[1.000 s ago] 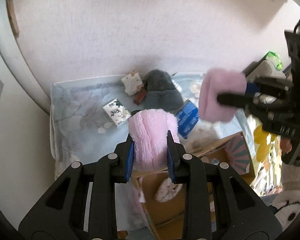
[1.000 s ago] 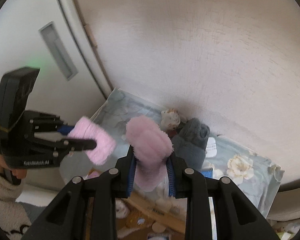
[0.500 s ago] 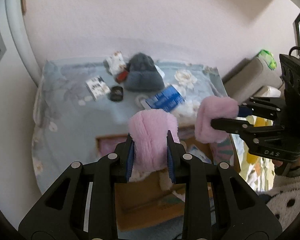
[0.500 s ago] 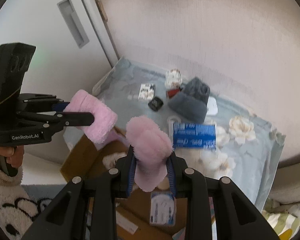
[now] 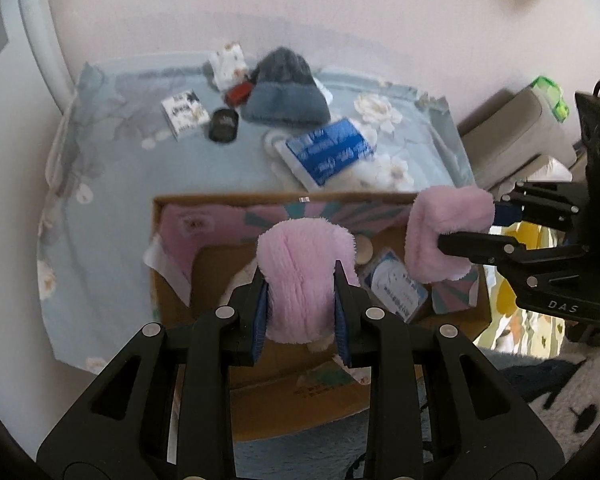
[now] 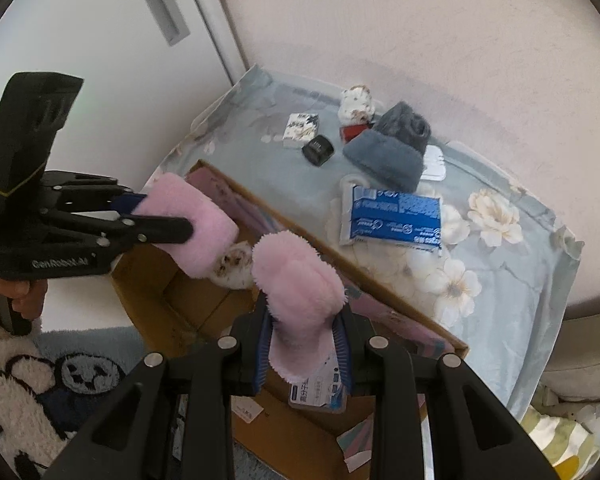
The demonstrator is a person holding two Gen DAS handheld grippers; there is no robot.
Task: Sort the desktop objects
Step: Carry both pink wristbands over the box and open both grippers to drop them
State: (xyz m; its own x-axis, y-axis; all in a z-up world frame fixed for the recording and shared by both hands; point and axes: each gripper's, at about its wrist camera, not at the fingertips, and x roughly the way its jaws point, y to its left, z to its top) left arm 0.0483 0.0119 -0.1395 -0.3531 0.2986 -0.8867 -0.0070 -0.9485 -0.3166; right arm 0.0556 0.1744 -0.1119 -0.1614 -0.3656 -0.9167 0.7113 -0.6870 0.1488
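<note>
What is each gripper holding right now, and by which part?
Each holds a fluffy pink item, possibly a sock or mitt. The left gripper pinches one near its lower end; the right gripper pinches the other likewise.

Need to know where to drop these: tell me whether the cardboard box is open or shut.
Open. The box has its flaps up, and a packet shows inside it.

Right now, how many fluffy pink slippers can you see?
2. One pink slipper is clamped in the left claw, the other pink slipper in the right claw, both above the cardboard box. More may hide inside.
</note>
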